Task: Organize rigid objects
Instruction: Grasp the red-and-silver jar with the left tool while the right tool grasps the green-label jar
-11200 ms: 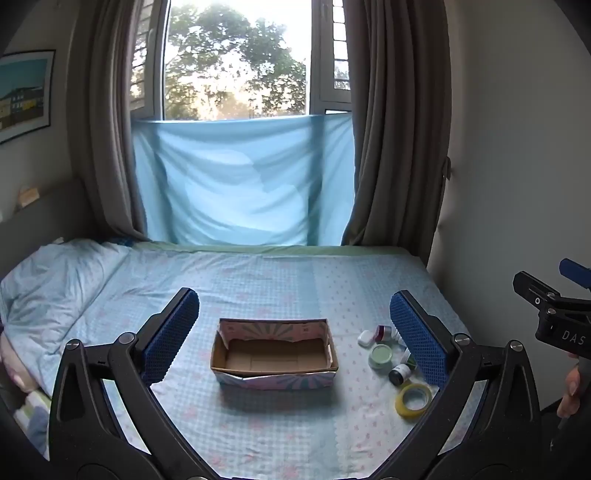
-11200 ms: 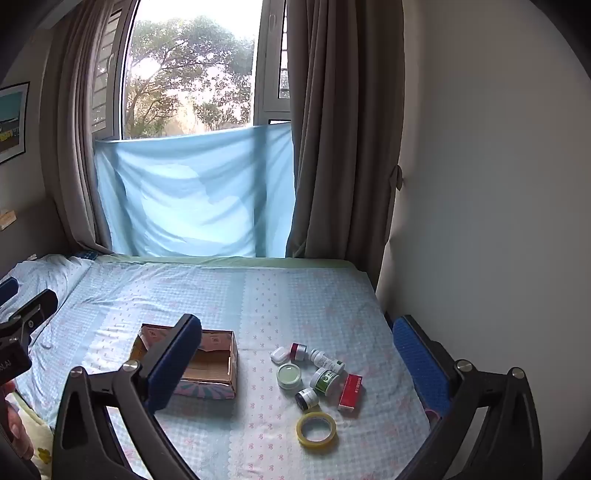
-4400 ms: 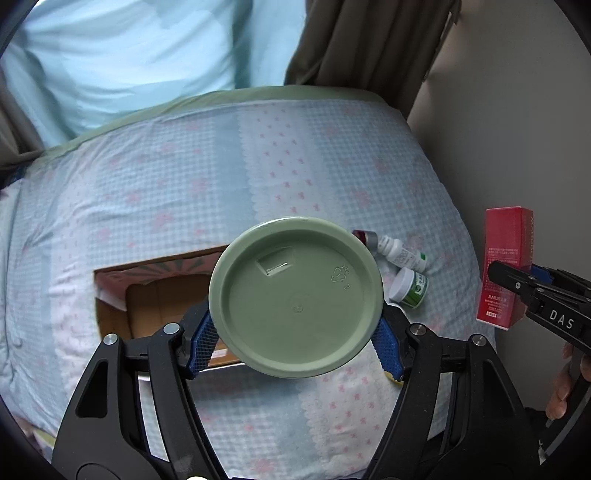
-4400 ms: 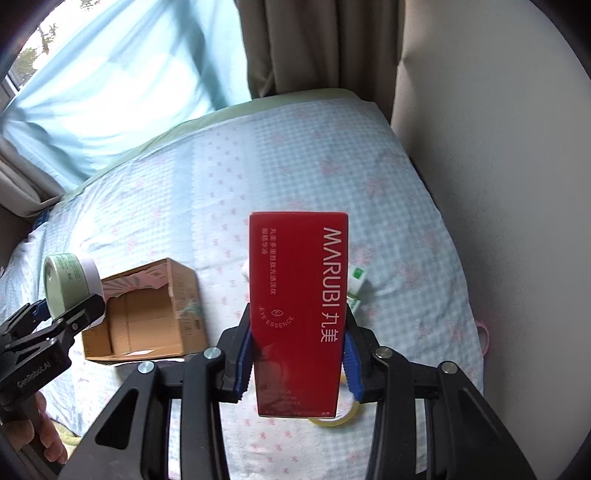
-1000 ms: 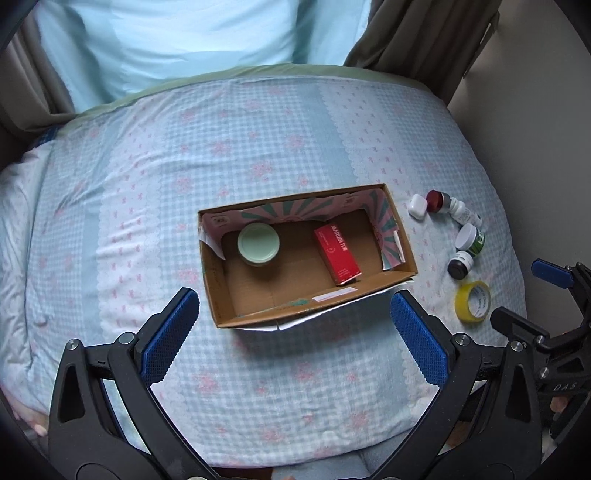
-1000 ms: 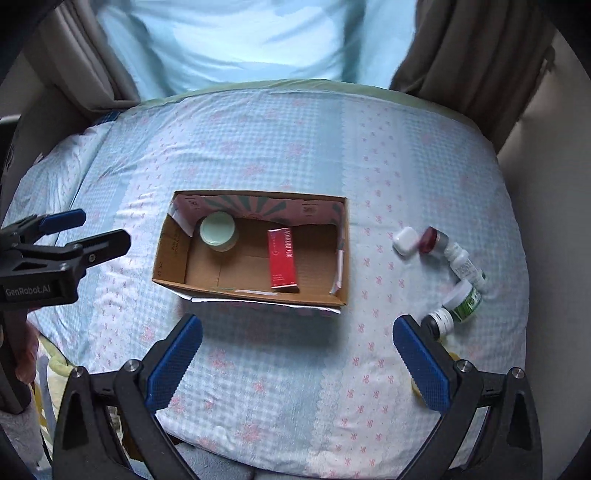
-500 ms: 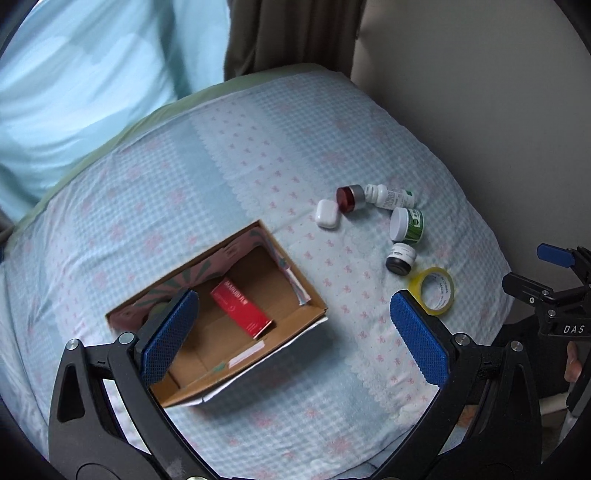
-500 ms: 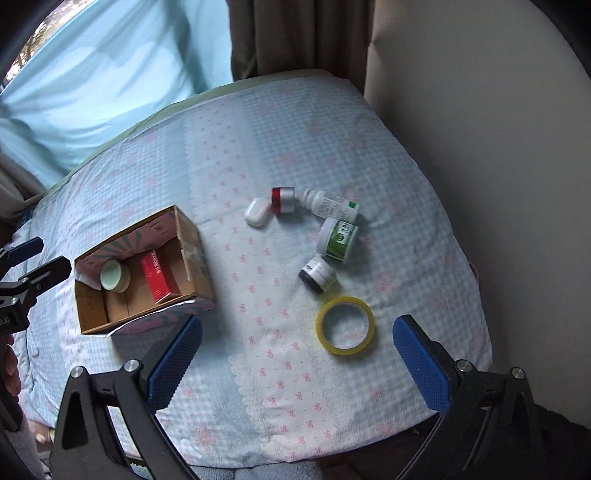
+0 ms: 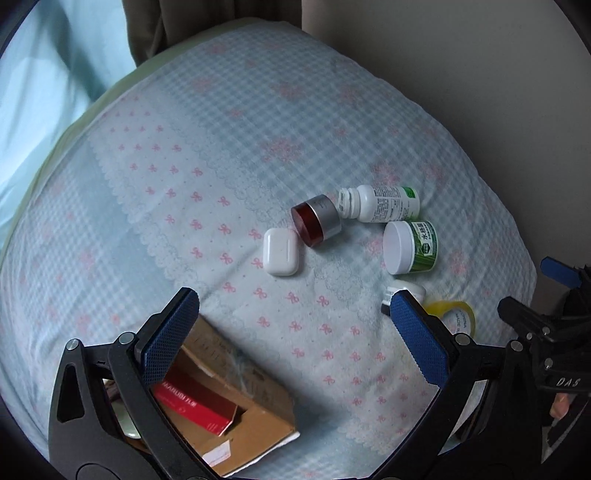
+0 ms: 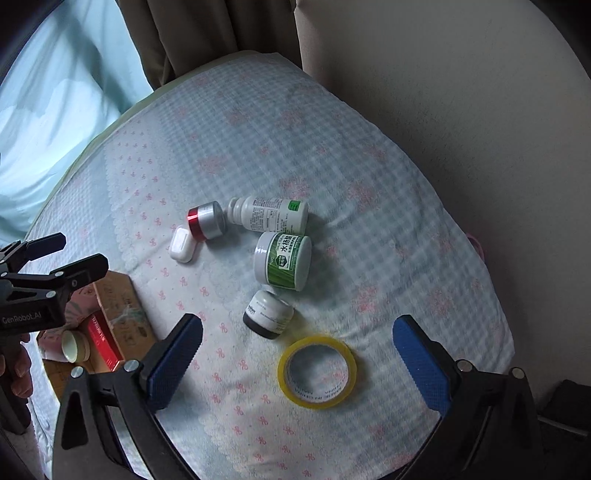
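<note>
Loose items lie on the bed: a white earbud case (image 9: 280, 251) (image 10: 182, 244), a red-and-silver jar (image 9: 316, 220) (image 10: 206, 220), a white bottle (image 9: 380, 203) (image 10: 269, 214), a green-labelled jar (image 9: 410, 247) (image 10: 283, 260), a small dark-based jar (image 10: 268, 314) and a yellow tape roll (image 10: 317, 371) (image 9: 455, 318). The cardboard box (image 9: 236, 406) (image 10: 118, 306) holds a red carton (image 9: 194, 400) and a green-lidded jar (image 10: 75, 345). My left gripper (image 9: 295, 332) is open and empty between box and items. My right gripper (image 10: 297, 356) is open and empty, with the tape roll between its fingers.
The bed is covered with a light blue checked sheet (image 10: 332, 155) with pink bows. A beige wall (image 10: 461, 92) runs along its right edge. Brown curtains (image 10: 207, 33) and a pale blue cloth (image 10: 44, 110) hang at the far side.
Both grippers have swung right and lowered toward the loose items. The box has slid to the lower left of both views. Both grippers stay open and empty.
</note>
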`<state>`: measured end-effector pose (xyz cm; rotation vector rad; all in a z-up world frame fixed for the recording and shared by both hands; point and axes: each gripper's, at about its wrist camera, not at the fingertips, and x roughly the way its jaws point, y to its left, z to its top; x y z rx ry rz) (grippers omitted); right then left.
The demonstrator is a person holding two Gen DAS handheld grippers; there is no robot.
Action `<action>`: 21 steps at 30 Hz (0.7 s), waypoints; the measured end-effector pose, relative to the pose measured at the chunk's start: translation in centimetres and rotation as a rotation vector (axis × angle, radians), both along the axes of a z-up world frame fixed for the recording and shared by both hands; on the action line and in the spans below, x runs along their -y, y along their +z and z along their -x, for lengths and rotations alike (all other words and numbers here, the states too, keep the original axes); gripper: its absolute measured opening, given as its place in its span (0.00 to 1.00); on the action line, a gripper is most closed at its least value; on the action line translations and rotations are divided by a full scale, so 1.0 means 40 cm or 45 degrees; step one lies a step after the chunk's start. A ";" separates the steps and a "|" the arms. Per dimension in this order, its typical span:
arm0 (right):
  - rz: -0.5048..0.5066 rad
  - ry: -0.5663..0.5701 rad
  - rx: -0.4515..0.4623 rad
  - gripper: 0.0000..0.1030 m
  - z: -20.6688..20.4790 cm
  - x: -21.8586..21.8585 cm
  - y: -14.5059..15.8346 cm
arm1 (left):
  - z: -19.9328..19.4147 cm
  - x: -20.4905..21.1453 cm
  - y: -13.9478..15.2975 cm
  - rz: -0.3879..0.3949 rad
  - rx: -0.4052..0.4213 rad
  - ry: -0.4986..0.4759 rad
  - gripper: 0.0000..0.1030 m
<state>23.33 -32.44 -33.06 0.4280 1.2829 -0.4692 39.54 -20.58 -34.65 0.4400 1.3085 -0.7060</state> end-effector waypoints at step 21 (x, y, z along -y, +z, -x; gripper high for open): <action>0.153 -0.098 0.034 0.93 -0.116 -0.013 -0.309 | -0.067 0.153 -0.333 -0.015 0.010 0.284 0.80</action>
